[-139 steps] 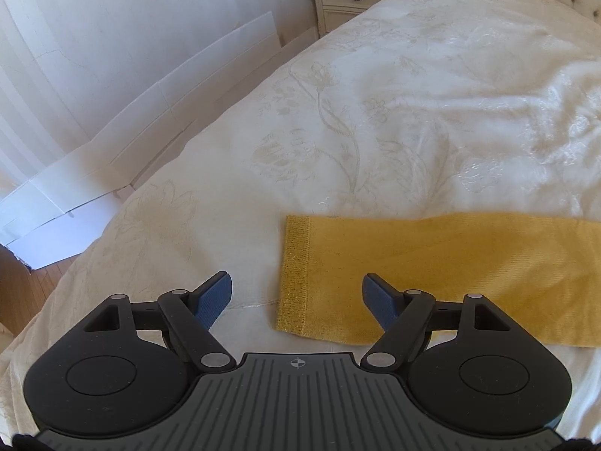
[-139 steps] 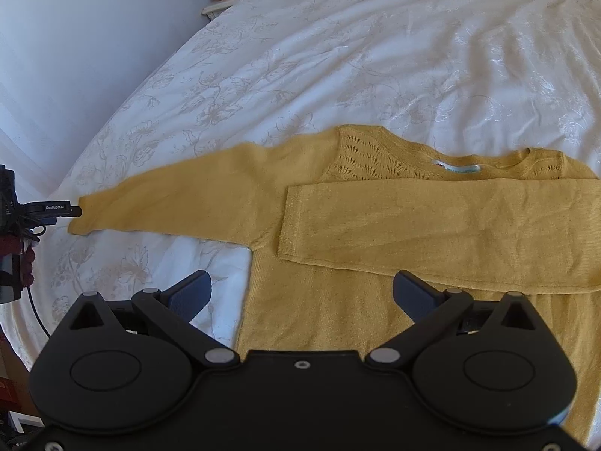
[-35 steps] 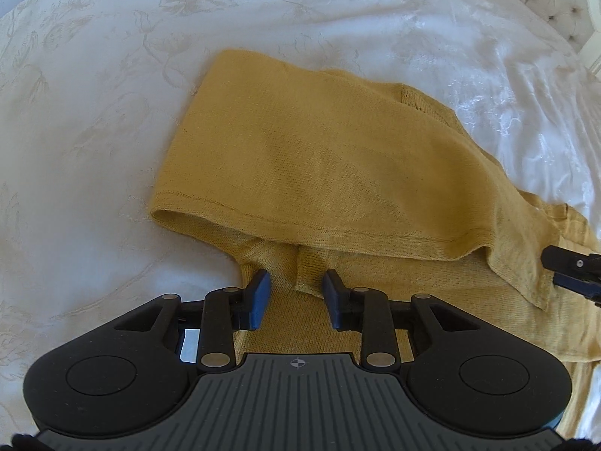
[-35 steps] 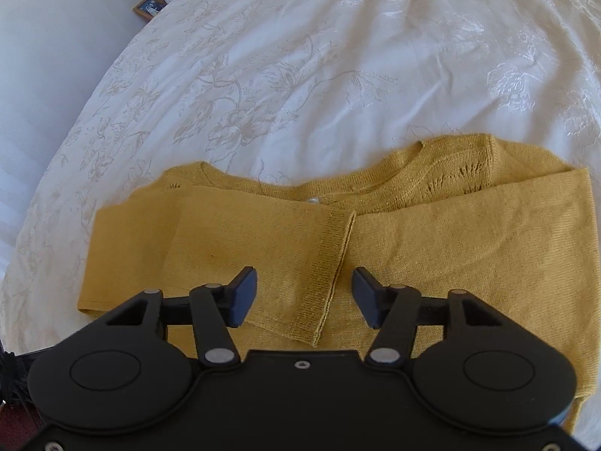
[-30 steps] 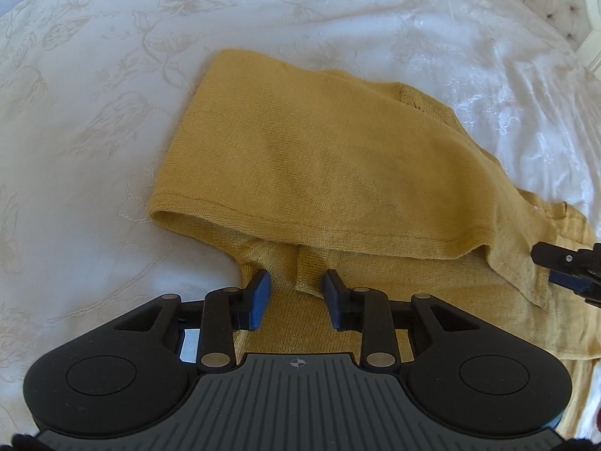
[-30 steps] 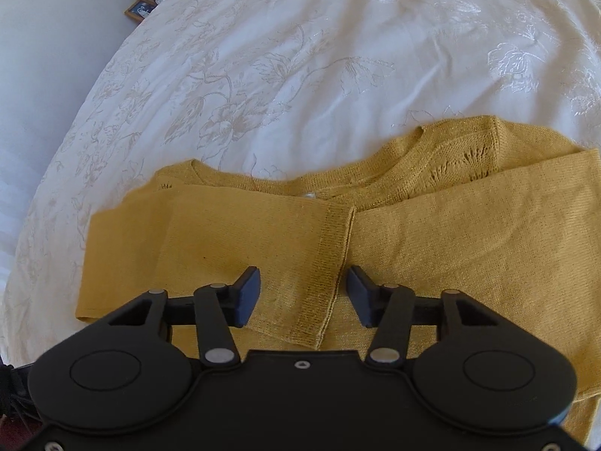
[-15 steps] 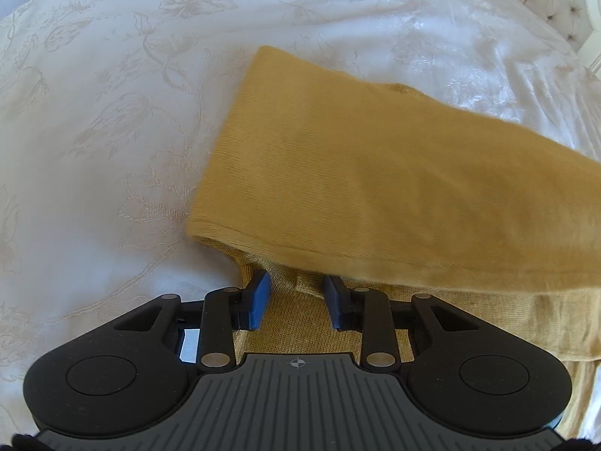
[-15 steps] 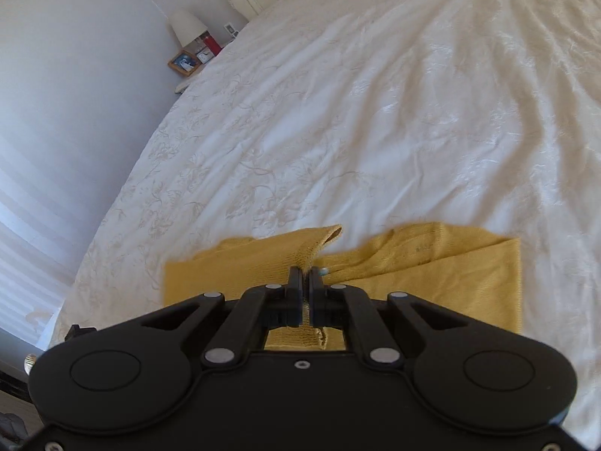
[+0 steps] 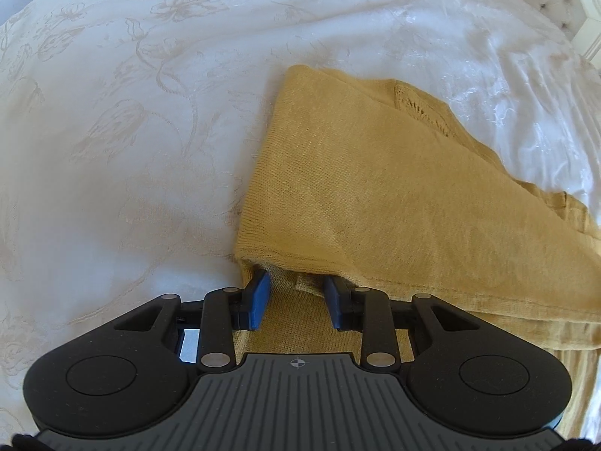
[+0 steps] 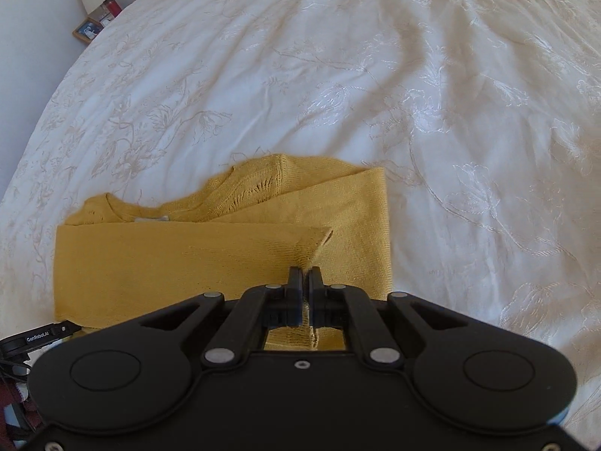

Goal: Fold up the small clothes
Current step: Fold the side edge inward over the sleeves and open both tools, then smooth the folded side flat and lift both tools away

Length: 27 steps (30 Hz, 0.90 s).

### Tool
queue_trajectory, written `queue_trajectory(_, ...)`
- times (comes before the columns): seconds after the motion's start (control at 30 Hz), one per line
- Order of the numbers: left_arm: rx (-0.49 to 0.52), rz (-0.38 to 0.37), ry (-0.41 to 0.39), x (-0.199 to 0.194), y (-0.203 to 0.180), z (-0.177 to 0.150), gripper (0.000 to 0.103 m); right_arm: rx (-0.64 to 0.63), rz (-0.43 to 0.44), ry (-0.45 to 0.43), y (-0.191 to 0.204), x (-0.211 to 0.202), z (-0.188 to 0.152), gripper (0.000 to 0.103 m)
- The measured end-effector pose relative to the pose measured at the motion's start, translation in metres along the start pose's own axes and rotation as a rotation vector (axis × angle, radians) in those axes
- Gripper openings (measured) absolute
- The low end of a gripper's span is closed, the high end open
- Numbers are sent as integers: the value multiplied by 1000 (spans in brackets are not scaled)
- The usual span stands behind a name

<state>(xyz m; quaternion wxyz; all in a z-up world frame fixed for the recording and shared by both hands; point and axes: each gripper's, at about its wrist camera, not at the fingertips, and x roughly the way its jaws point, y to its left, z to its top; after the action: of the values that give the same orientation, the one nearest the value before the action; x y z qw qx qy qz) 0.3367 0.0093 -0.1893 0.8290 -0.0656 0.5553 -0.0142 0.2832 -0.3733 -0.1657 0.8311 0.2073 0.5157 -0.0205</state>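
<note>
Right wrist view: right gripper [image 10: 305, 276] pinches sleeve [image 10: 188, 259] at lower centre; left gripper [image 9: 295, 295], jaws spread, straddles sweater [image 9: 375, 195] edge. Lay cuff flat, unbunched.

I worked over a bed [image 10: 432, 94] covered by a white floral-embroidered spread; a mustard-yellow sweater [image 10: 188, 259] lay partly folded directly on it.

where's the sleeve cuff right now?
Right wrist view, centre: the sleeve cuff is pinched in the right gripper, lifted over the folded yellow sweater on the bedspread.
</note>
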Motion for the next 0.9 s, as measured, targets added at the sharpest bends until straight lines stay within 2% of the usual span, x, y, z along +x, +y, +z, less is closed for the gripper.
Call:
queue_trajectory(0.13, 59, 15, 5, -7, 0, -2, 31, -12, -64, 8, -6, 13, 0, 10)
queue_trajectory(0.2, 83, 18, 5, -13, 1, -5, 31, -1, -60, 12, -8, 18, -1, 10)
queue_trajectory(0.4, 150, 7, -43, -41, 2, -10, 32, -41, -113, 0, 0, 22, -6, 19)
queue_trajectory(0.47, 172, -2, -71, -51, -3, -7, 32, -44, -136, -32, 3, 16, -7, 31)
queue_trajectory(0.53, 185, -19, -105, -56, -10, -2, 32, -61, -146, -78, 10, 8, -9, 54)
queue_trajectory(0.57, 187, -38, -117, -57, -14, 2, 33, -71, -140, -101, 14, 4, -10, 58)
queue_trajectory(0.67, 166, -112, -130, -52, -22, 13, 49, -106, -115, -144, 29, -3, -13, 72)
queue_trajectory(0.73, 143, -151, -121, -43, -29, 21, 61, -128, -82, -156, 42, 0, -15, 85)
queue_trajectory(0.77, 134, -155, -121, -38, -34, 23, 64, -135, -67, -155, 47, 1, -15, 88)
queue_trajectory(0.83, 138, -135, -133, -32, -42, 26, 81, -150, -48, -144, 58, 9, -15, 99)
queue_trajectory(0.9, 147, -109, -134, -24, -49, 29, 92, -162, -35, -125, 65, 17, -16, 102)
